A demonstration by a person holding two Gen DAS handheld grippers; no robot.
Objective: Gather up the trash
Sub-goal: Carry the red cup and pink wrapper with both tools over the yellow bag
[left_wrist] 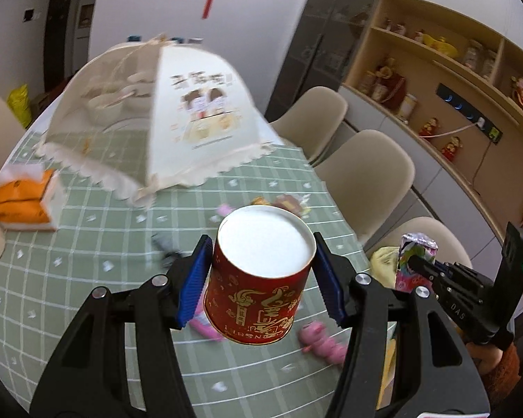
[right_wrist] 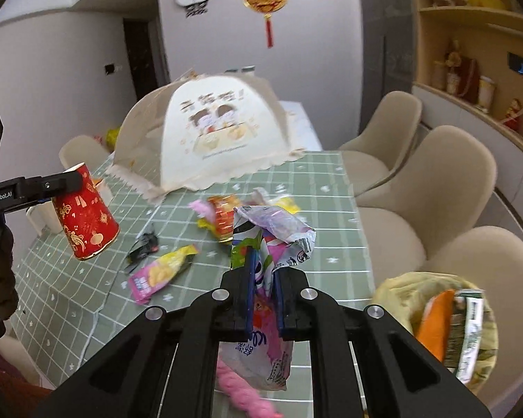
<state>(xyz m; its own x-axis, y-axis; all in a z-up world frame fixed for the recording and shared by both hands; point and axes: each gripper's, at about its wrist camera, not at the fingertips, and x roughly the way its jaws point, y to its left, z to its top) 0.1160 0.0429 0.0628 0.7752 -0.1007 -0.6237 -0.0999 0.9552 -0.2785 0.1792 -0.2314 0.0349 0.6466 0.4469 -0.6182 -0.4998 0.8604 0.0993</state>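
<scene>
Left claw (left_wrist: 261,278) is clamped on a red paper cup (left_wrist: 258,278), lifted off the tabletop (left_wrist: 87,244). Right claw (right_wrist: 263,278) is pinched on a crumpled wrapper (right_wrist: 272,230), likely bound for the bin (right_wrist: 401,292) at its right. More wrappers are left ahead.

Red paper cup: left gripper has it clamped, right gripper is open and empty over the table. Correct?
Not quite. The left gripper does clamp the red paper cup, but the right gripper is not open and empty: the right wrist view shows it shut on a crumpled snack wrapper.
</scene>
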